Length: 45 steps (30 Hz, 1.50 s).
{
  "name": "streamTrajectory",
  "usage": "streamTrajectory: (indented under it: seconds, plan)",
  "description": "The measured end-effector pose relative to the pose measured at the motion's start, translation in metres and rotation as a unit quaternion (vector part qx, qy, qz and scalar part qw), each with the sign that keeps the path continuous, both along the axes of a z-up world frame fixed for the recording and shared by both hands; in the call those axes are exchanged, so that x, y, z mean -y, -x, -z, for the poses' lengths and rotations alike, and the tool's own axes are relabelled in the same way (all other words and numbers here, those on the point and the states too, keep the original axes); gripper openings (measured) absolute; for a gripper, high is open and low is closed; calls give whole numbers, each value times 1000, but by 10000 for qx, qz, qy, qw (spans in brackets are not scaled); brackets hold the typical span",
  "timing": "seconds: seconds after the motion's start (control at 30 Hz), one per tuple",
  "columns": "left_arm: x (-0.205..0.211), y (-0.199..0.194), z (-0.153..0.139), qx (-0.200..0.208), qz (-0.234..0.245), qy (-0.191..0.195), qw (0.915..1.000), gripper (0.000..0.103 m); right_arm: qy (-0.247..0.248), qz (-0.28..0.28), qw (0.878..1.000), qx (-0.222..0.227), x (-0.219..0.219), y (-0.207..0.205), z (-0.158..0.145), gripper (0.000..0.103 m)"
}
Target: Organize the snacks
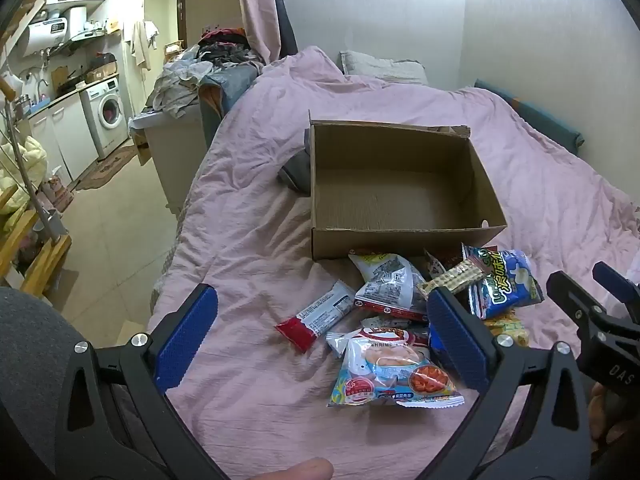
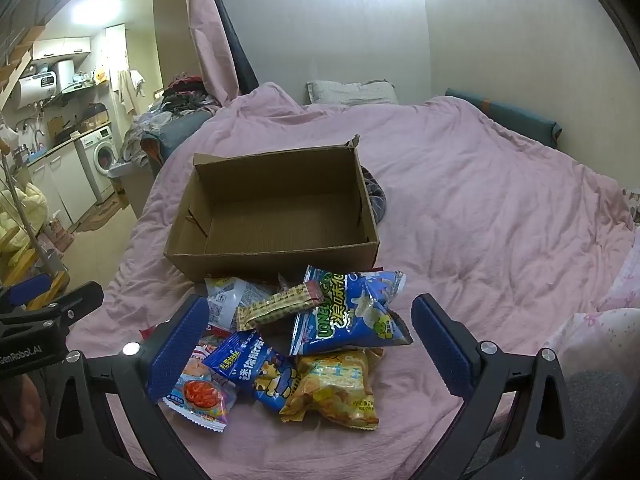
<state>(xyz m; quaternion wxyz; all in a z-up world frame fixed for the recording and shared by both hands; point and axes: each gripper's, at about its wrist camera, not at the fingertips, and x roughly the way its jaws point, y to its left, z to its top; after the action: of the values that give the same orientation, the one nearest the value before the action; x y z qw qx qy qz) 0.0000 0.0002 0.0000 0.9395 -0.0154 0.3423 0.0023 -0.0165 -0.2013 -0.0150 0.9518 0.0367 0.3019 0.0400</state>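
An empty cardboard box stands open on the pink bed cover. In front of it lies a heap of several snack packets: a shrimp cracker bag, a red-ended bar, a white pouch, a blue Lonely God bag, a yellow chip bag, a small blue packet and a wafer bar. My left gripper hovers open above the left of the heap. My right gripper hovers open above the right, holding nothing.
The pink bed cover spreads wide right of the box. A grey cloth lies against the box's far side. Pillows rest at the headboard wall. The bed's left edge drops to a tiled floor, with a laundry pile and washing machine beyond.
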Motion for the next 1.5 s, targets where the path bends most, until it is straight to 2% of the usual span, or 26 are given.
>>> streamTrajectory:
  seconds: [1.5]
  plan:
    - [0,0,0,-30,-4,8,10000,103,34,5,10000,-4,-1,-1,1,103]
